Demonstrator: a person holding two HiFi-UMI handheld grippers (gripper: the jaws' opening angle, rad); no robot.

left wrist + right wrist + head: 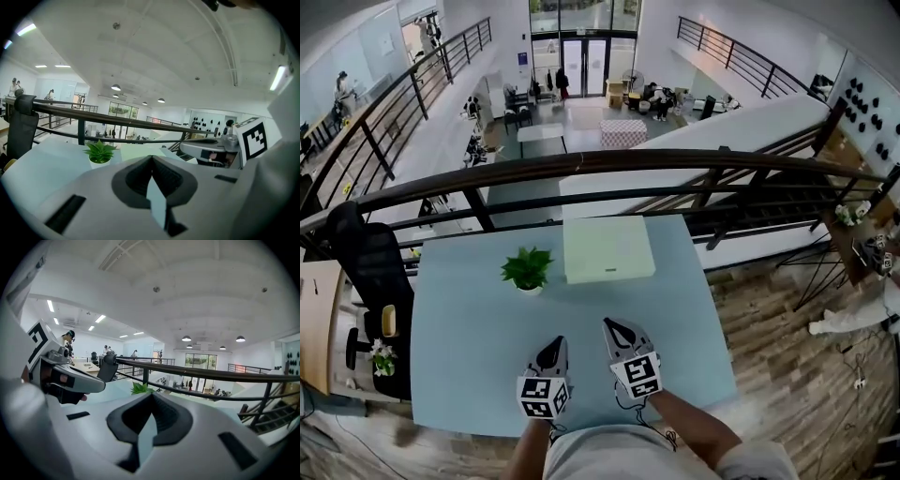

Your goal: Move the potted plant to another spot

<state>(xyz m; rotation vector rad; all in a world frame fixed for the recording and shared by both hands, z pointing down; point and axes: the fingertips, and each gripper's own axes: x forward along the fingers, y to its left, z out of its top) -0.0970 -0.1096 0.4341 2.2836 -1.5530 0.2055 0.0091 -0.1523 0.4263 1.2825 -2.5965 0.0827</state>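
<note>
The potted plant [527,269], green leaves in a small white pot, stands on the pale blue table [469,328], left of centre towards the far side. Both grippers hover over the table's near half, well short of the plant. My left gripper [555,345] is shut and holds nothing. My right gripper [612,325] is also shut and holds nothing. The left gripper view shows the plant [99,151] ahead and left of the closed jaws [152,158]. From the right gripper view the plant [140,388] peeks just over the closed jaws [152,394].
A flat white box [607,248] lies on the table right of the plant, near the far edge. A dark railing [581,164] runs behind the table over an open drop. A black chair [370,272] stands at the table's left.
</note>
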